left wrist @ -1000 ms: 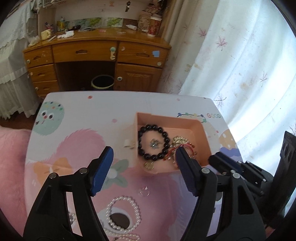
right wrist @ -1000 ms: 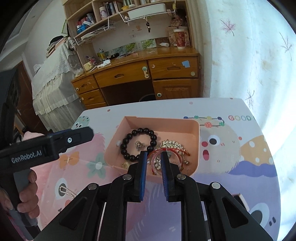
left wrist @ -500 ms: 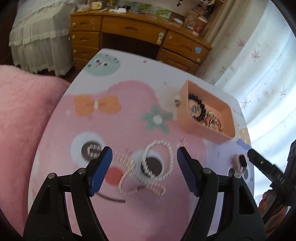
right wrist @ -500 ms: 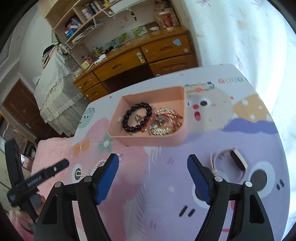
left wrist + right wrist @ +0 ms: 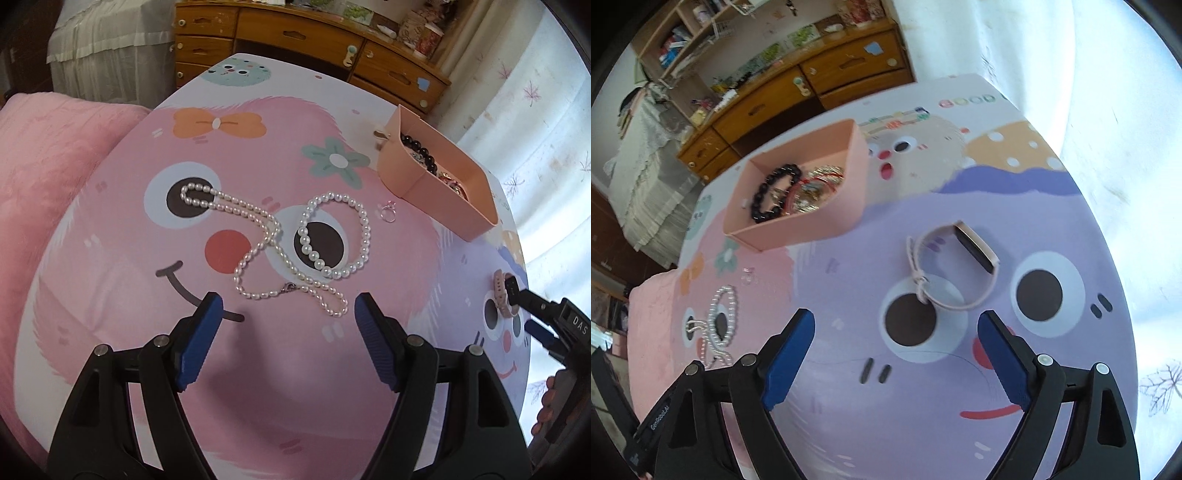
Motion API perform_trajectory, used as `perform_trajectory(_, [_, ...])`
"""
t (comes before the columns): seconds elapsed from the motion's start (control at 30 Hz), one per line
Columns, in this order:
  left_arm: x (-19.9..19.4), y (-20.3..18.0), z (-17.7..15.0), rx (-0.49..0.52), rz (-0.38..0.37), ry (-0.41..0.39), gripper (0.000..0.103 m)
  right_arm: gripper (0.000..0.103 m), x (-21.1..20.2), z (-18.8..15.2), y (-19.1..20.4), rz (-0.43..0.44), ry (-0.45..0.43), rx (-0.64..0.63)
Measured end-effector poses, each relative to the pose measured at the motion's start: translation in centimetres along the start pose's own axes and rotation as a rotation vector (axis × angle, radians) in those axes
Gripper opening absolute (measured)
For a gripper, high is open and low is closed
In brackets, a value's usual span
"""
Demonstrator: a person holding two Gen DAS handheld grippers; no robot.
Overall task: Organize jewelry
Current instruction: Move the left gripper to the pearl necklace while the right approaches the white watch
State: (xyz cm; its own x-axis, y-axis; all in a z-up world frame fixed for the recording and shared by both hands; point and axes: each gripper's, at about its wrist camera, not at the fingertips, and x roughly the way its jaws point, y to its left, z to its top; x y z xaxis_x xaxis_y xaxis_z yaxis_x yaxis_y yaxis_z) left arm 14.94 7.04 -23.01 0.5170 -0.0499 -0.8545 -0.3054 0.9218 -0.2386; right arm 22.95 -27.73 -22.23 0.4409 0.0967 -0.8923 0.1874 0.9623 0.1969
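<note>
A pink tray (image 5: 413, 173) (image 5: 812, 225) on the cartoon table mat holds a black bead bracelet (image 5: 772, 195) and gold and red jewelry (image 5: 816, 184). A pearl bracelet (image 5: 364, 236) and a long pearl necklace (image 5: 255, 254) lie just beyond my open, empty left gripper (image 5: 288, 314). A small silver ring (image 5: 387, 211) lies near the tray. A pink watch (image 5: 960, 266) (image 5: 500, 291) lies just ahead of my open, empty right gripper (image 5: 895, 328). The pearls also show in the right wrist view (image 5: 722, 321).
A pink cushion (image 5: 44, 158) lies left of the table. A wooden desk with drawers (image 5: 295, 40) stands behind, with a white curtain (image 5: 1108, 110) on the right. The table edge curves close to the watch on the right.
Both grippers have pulled back from the tray. The right gripper opened wide and now faces the watch. The left gripper now faces the pearls.
</note>
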Motion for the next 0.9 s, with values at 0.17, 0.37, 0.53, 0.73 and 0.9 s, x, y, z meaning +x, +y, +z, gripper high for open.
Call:
perform_trajectory(0.17, [1.5, -0.9, -0.9, 0.037, 0.044, -0.002, 0.075, 0.094, 1.5, -0.6, -0.9, -0.13, 0.014, -0.002])
perform_trajectory(0.37, [2.6, -2.4, -1.2, 0.117, 0.097, -0.022, 0.081, 0.095, 2.9, -0.9, -1.4, -0.138, 0.028, 0.008])
perform_trajectory(0.53, [3.2, -3.4, -1.5, 0.152, 0.167, -0.06, 0.085, 0.095, 3.8, -0.8, -1.2, -0.165, 0.016, -0.019])
perform_trajectory(0.73, [3.8, -3.2, -1.1, 0.109, 0.185, -0.101, 0.093, 0.095, 4.7, -0.3, -1.0, -0.21, -0.013, -0.058])
perform_trajectory(0.9, [4.1, -3.0, -0.8, 0.084, 0.202, -0.143, 0.092, 0.095, 5.2, 0.1, -0.5, -0.207, -0.042, -0.114])
